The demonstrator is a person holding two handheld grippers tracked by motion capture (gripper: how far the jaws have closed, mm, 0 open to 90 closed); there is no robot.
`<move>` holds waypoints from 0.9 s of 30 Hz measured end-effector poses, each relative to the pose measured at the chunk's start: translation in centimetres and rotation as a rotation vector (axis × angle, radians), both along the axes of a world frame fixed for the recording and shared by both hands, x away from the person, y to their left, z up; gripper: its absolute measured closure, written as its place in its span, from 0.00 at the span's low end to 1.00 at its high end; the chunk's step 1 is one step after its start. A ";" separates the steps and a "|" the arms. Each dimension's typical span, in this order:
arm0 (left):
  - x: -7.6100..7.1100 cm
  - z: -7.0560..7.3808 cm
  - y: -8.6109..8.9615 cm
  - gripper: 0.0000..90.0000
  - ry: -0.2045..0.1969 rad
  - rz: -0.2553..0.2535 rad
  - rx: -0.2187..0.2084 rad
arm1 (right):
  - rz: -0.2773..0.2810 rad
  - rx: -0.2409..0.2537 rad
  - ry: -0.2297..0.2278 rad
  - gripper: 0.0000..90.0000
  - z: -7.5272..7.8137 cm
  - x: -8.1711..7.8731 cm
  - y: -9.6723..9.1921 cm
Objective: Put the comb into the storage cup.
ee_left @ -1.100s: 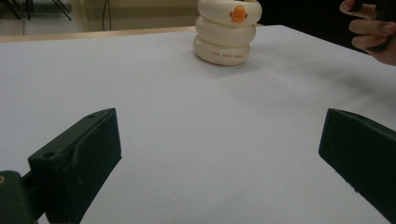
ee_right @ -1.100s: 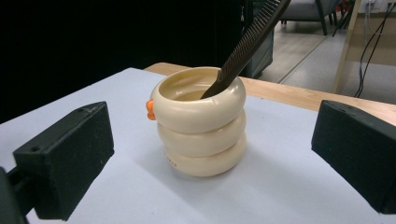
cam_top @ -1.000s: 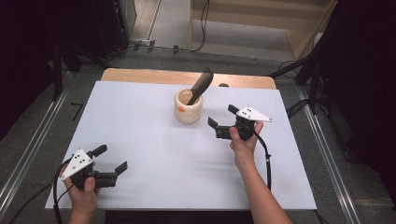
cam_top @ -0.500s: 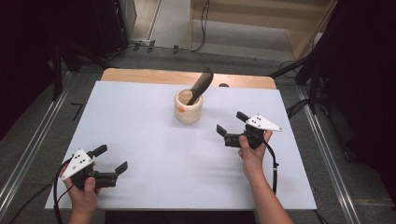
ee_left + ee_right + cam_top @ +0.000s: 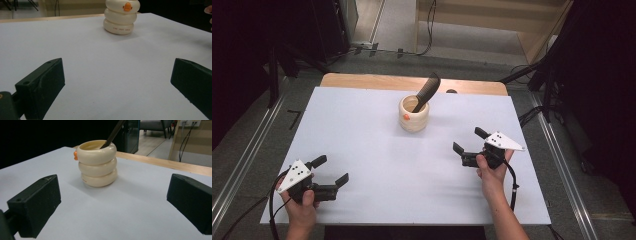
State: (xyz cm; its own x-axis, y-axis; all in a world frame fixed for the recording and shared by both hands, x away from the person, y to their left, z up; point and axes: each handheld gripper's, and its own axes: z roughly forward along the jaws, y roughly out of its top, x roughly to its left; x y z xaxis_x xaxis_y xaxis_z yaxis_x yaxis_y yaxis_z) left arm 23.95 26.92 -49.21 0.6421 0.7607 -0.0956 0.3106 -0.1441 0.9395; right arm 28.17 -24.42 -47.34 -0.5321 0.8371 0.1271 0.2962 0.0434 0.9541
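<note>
A cream ribbed cup (image 5: 414, 114) with an orange duck mark stands at the back middle of the white table (image 5: 362, 130); it also shows as the cup (image 5: 121, 17) and the cup (image 5: 97, 163). A dark comb (image 5: 427, 91) leans out of it, seen again as the comb (image 5: 114, 132). My left gripper (image 5: 331, 170) rests open near the front left corner, nothing between its jaws. My right gripper (image 5: 470, 141) is open at the right, jaws pointed toward the cup and well short of it.
A wooden strip (image 5: 377, 82) runs along the table's far edge. Metal rails (image 5: 562, 165) flank both sides. Dark stands and cables (image 5: 427, 30) lie on the floor behind.
My right gripper has drawn back from the cup toward the front right of the table. The left gripper has hardly moved.
</note>
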 end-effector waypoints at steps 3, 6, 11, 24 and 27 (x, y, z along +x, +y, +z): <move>0.0 0.0 0.0 0.00 0.000 0.000 0.000 | 0.002 0.003 -0.002 0.00 -0.2 -0.6 -0.6; 0.0 0.0 0.0 0.00 0.000 0.000 0.001 | -0.005 0.001 -0.003 0.00 -0.3 -1.0 -1.1; 0.0 0.0 0.0 0.00 -0.001 0.000 0.002 | -0.005 0.002 -0.006 0.00 -0.6 -1.7 -2.0; 0.0 0.0 -0.1 0.00 0.000 -0.002 0.006 | -0.031 -0.005 -0.006 0.00 -1.4 -3.6 -4.2; -0.1 0.0 -0.1 0.00 -0.001 -0.001 0.004 | -0.034 -0.011 -0.007 0.00 -1.5 -4.0 -4.7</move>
